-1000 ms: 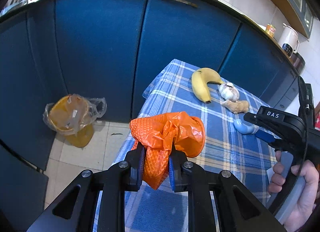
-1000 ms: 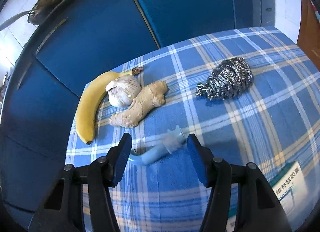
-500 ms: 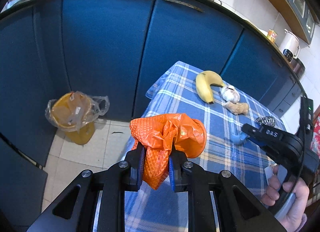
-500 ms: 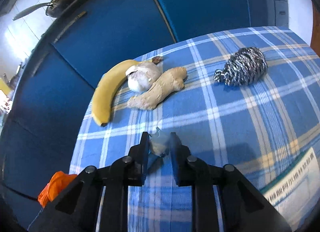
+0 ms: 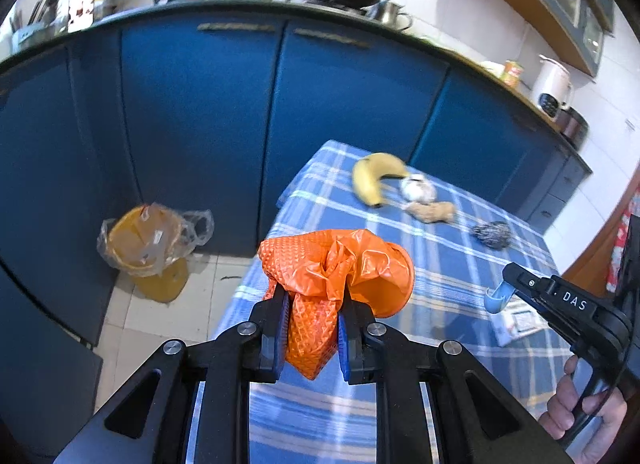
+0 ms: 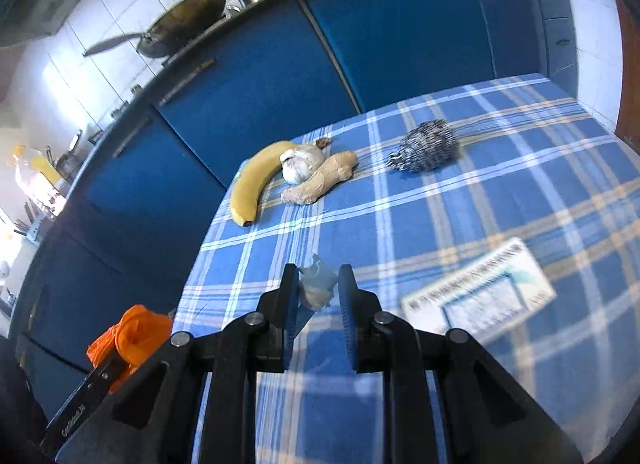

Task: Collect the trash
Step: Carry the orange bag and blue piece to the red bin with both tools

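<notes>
My left gripper [image 5: 312, 328] is shut on a crumpled orange plastic bag [image 5: 336, 264], which bulges above its blue pads. In the right wrist view my right gripper [image 6: 318, 292] is shut on a small pale blue tube [image 6: 316, 284] with a whitish end, held a little above the checked cloth. The left wrist view shows that right gripper [image 5: 510, 278] from the side, with the blue tube [image 5: 494, 300] curling out below its tip. A yellow bin [image 5: 148, 240] lined with a clear bag stands on the floor at the left, by the blue cabinets.
On the blue checked tablecloth [image 6: 440, 223] lie a banana [image 6: 256, 179], a garlic bulb [image 6: 300, 161], a piece of ginger [image 6: 320, 181], a steel scourer [image 6: 426, 145] and a printed packet [image 6: 480, 296]. Blue cabinets [image 5: 200, 123] run behind the table. A hand [image 5: 580, 412] grips the right handle.
The right jaws closed on the blue tube and lifted it off the cloth. Both grippers drew back and up from the table, so more of the kitchen shows.
</notes>
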Demonstrator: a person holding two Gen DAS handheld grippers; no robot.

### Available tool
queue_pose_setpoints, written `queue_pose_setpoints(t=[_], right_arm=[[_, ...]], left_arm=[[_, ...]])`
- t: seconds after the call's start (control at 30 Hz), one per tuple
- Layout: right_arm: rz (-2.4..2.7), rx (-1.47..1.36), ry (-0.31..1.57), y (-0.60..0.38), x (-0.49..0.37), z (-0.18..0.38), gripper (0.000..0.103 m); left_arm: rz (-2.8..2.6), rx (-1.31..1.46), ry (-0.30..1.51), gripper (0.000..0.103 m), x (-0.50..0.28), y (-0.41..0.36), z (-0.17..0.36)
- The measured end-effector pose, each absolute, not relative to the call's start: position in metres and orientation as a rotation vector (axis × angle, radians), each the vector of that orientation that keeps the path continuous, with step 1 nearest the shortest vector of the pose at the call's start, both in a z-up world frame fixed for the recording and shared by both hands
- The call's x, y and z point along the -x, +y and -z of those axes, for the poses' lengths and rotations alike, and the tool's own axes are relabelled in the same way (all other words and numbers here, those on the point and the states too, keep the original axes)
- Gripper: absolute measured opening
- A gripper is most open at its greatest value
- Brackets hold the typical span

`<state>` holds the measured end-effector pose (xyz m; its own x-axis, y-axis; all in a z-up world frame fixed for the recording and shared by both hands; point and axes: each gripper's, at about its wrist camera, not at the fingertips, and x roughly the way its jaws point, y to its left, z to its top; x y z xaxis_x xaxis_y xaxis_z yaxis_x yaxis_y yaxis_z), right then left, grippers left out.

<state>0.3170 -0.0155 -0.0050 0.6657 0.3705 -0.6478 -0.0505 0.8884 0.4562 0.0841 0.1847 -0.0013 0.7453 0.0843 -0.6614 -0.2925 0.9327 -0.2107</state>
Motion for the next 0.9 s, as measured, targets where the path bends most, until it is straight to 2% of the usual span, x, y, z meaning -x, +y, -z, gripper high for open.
queue_pose_setpoints(t=[0.33,0.9], right_arm=[[-0.221,-0.407,0.757,-0.065,-0.268,-0.015,0.023],[-0.029,-0.451,0.689,-0.181,-0.211,-0.026,0.023]], left_arm=[[-0.093,0.257,0.685,0.020,-0.070,0.132,-0.022],[0.137,0.191,0.735,0.020,-0.080,0.036,-0.030]])
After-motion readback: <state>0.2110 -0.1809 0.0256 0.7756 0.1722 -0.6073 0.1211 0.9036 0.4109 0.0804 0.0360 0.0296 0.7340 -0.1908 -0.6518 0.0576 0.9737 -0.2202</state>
